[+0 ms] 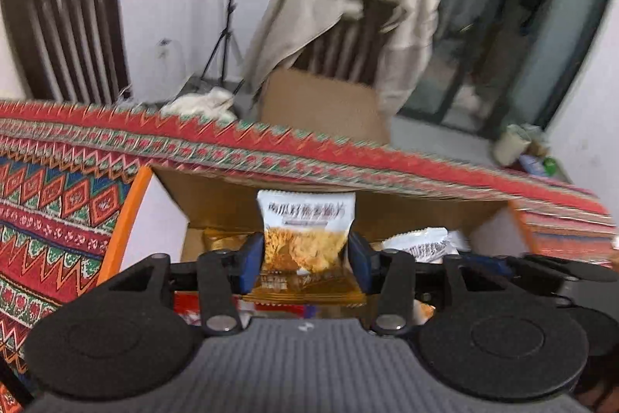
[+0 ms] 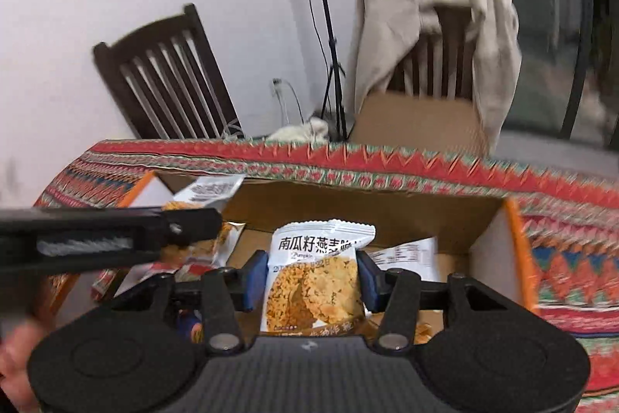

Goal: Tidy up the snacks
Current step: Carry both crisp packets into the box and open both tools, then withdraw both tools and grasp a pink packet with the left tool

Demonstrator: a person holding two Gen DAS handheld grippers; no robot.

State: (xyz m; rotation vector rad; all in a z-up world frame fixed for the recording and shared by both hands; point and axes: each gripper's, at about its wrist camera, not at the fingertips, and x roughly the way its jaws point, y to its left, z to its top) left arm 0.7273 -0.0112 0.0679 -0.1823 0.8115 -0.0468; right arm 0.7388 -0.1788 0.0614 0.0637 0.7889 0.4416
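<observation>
Midway: left tool (image 1: 305, 258) clamped on an oat-crisp packet (image 1: 305, 231), right tool (image 2: 313, 281) clamped on another packet (image 2: 321, 273), above the open box (image 2: 425, 215); several snacks already inside, both held packets unplaced.

My right gripper (image 2: 312, 279) has its blue pads against both sides of a white oat-crisp packet (image 2: 315, 277), which stands upright between them over the open cardboard box (image 2: 483, 223). More packets (image 2: 404, 256) lie in the box, which sits on the red patterned tablecloth (image 2: 572, 204). My left gripper (image 2: 185, 225) reaches in from the left edge with another packet (image 2: 211, 190) beside it, and behind the table stand a dark wooden chair (image 2: 166, 76) and a chair draped in beige cloth (image 2: 437, 26).
</observation>
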